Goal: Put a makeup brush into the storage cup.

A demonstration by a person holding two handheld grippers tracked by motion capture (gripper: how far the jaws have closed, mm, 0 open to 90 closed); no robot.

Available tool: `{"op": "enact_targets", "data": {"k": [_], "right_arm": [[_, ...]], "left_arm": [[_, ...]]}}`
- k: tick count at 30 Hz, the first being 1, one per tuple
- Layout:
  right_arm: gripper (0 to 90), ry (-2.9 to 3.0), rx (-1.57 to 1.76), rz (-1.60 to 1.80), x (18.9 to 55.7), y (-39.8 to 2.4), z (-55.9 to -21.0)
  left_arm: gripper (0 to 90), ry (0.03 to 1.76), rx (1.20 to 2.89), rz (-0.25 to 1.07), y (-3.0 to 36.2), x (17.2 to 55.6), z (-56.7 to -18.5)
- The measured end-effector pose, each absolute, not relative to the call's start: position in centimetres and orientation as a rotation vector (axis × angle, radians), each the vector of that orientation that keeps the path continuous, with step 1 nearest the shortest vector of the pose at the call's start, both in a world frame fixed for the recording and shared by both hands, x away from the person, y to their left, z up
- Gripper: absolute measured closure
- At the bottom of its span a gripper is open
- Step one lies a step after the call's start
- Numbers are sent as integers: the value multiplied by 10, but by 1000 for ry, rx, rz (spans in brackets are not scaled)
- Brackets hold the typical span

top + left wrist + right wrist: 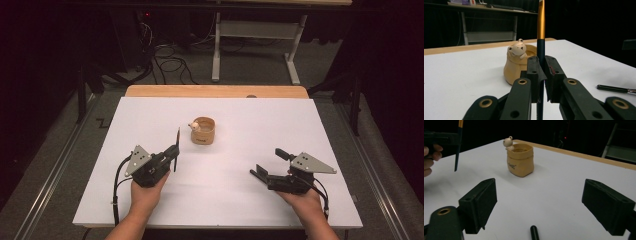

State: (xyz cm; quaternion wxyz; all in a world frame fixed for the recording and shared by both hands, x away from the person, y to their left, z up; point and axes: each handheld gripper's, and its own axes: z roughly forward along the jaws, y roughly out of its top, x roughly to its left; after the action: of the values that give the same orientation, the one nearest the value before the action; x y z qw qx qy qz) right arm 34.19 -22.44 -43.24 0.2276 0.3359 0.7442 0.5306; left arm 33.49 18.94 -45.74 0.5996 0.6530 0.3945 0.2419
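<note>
a thin brush (540, 27), light, stiff and slippery by its look, is being held upright at its dark lower shaft by the clamped left gripper (172, 156), at eight o'clock of the pot (202, 131). the right gripper (266, 164) is being held wide open over a second brush (534, 233), best pinched mid-shaft.

A white desk (310, 130) carries the scene, with a strip of bare wood (215, 91) showing along its far edge. Beyond it, on grey carpet (250, 65), stands the pale metal frame of another table (255, 30). Black cables (170, 62) lie looped on the floor to the left of that frame, and a small red light (146, 14) glows in the dark background
</note>
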Motion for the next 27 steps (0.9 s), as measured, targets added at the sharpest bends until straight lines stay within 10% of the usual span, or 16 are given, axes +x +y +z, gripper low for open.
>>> {"op": "enact_targets", "data": {"k": [27], "right_arm": [[119,2058,844,1560,372,-172,-393]], "left_arm": [[830,860,1508,528,169,333,-457]]}}
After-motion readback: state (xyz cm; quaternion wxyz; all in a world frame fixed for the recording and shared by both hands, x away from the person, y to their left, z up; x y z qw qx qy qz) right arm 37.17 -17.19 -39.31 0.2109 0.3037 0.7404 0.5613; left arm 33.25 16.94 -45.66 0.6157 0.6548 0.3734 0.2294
